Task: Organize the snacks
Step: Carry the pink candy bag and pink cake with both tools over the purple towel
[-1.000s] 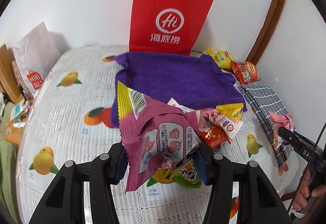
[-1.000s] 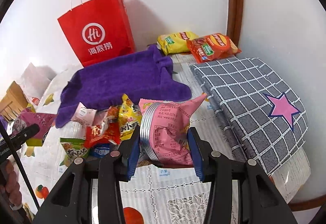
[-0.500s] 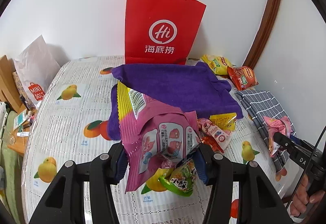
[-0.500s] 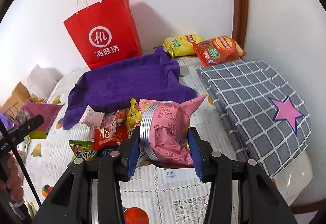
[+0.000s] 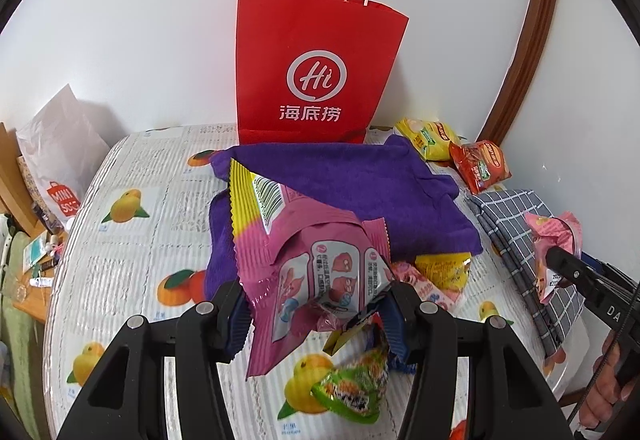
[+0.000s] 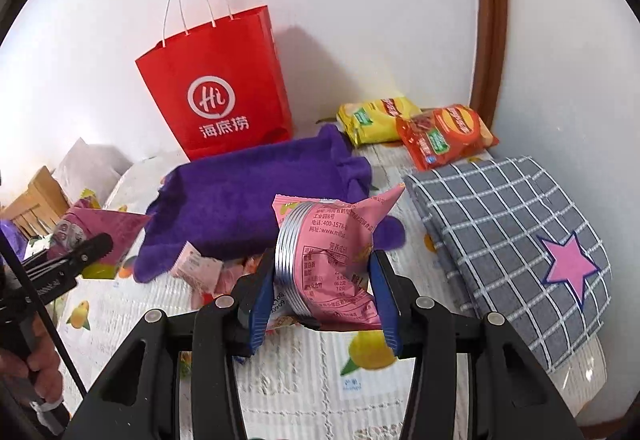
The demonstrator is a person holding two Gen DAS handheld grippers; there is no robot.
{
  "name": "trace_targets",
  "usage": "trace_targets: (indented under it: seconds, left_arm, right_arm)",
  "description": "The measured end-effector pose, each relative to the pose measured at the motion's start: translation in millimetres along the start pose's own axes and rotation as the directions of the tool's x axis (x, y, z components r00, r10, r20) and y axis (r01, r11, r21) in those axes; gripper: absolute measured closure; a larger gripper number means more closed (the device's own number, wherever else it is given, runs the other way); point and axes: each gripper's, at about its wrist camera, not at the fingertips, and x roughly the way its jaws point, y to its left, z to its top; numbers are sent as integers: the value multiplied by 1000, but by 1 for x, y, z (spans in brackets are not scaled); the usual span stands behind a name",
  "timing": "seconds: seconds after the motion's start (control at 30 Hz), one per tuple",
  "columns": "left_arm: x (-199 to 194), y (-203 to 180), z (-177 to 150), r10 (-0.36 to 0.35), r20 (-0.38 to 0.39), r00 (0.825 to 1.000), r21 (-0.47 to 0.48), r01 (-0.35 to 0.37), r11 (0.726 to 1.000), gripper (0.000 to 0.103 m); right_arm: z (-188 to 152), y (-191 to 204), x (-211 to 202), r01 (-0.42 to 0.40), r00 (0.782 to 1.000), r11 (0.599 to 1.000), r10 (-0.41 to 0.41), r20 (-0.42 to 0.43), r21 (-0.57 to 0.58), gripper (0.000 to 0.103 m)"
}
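Observation:
My left gripper (image 5: 316, 316) is shut on a magenta and yellow snack bag (image 5: 308, 256), held above the table. My right gripper (image 6: 324, 300) is shut on a pink snack packet (image 6: 332, 260), also lifted; it shows at the right of the left wrist view (image 5: 554, 240). A red paper bag (image 5: 316, 72) stands open against the wall behind a purple towel (image 5: 360, 192). Small loose snacks lie by the towel's near edge: a green packet (image 5: 352, 392), a yellow one (image 5: 442, 272) and a pale pink one (image 6: 196, 264).
A yellow chip bag (image 6: 376, 120) and a red chip bag (image 6: 444, 136) lie at the back right corner. A grey checked cloth with a pink star (image 6: 516, 244) covers the right side. The fruit-print tablecloth (image 5: 132, 260) spans the table. A white bag (image 5: 60, 160) stands far left.
Both grippers have risen and drawn nearer the red bag, each still holding its packet. The snack pile now sits lower in both views.

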Motion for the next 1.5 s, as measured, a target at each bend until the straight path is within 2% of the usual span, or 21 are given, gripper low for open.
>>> trace_targets:
  seconds: [0.27,0.5,0.73,0.9,1.03,1.17,1.5]
  left_arm:
    - [30,-3,23,-11,-3,1000,12,11,1000,51]
    - [59,-10,49,1,-4,1000,44,0,999,51]
    - [87,-1,67,-8,-15,1000,12,8,1000,51]
    - [102,2,77,14,-38,999,5,-14,1000,51]
    - [106,1,90,21,-28,999,4,-21,1000,51]
    - [115,4,97,13,-22,1000,-13,-13,1000,51]
    - [137,18,90,30,-76,997,-40,-33,999,51]
  right_arm:
    - [24,10,32,-3,1000,1000,3,-9,-11,57]
    - [60,10,63,8,1000,1000,-8,0,-4,57]
    - [98,18,89,-14,1000,1000,14,23,-23,57]
    - [116,23,109,-25,999,999,25,22,-32,57]
    - [128,29,124,-46,999,998,47,16,-36,57]
    - [134,35,137,-65,998,997,65,-4,-49,57]
    - [127,36,161,-75,996,995,71,-54,-68,57]
